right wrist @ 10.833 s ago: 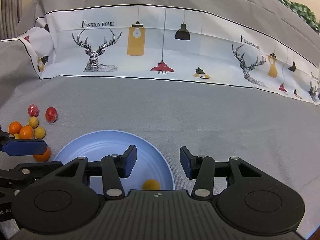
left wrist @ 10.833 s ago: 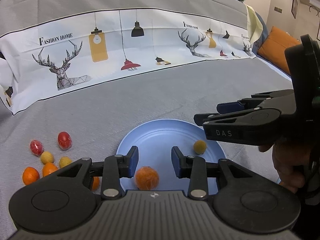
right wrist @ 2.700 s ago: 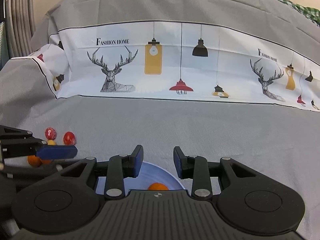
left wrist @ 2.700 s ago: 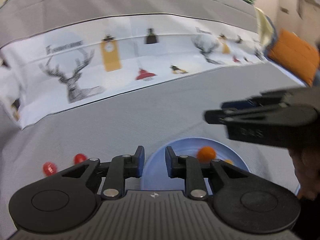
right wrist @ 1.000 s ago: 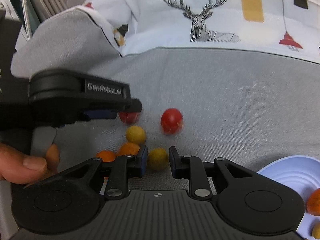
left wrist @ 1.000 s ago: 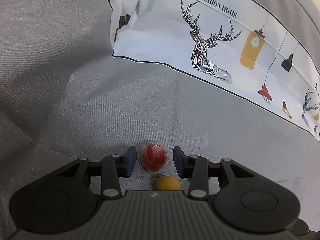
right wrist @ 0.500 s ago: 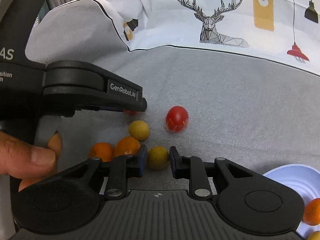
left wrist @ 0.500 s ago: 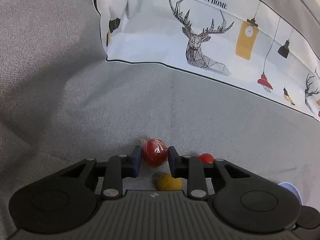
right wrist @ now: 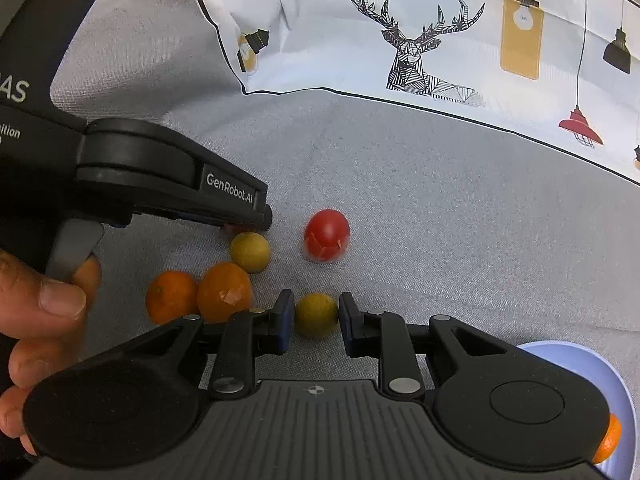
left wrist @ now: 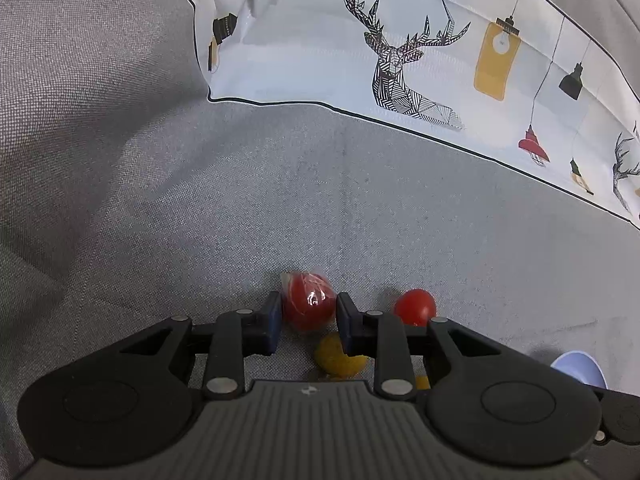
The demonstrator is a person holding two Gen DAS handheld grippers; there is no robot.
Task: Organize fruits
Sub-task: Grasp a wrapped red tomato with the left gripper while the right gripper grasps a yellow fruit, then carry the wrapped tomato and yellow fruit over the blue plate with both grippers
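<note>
My left gripper (left wrist: 307,320) is shut on a wrapped red fruit (left wrist: 307,300), which rests on the grey cloth. A second red fruit (left wrist: 415,306) and a yellow fruit (left wrist: 338,356) lie beside it. My right gripper (right wrist: 313,320) is shut on a small yellow fruit (right wrist: 316,314). In the right wrist view the left gripper (right wrist: 256,212) reaches in from the left, above another yellow fruit (right wrist: 250,251). Two oranges (right wrist: 224,292) lie to its left, and the red fruit (right wrist: 326,235) is ahead. The blue plate (right wrist: 580,364) at the lower right holds an orange (right wrist: 608,444).
A white printed cloth with deer and lamps (left wrist: 400,52) rises behind the grey surface. The plate's edge (left wrist: 578,368) shows at the lower right of the left wrist view. A hand (right wrist: 36,320) holds the left gripper at the left edge.
Both grippers came from over the plate to the fruit pile. The left jaws closed onto the wrapped red fruit; the right jaws stay closed on the small yellow fruit.
</note>
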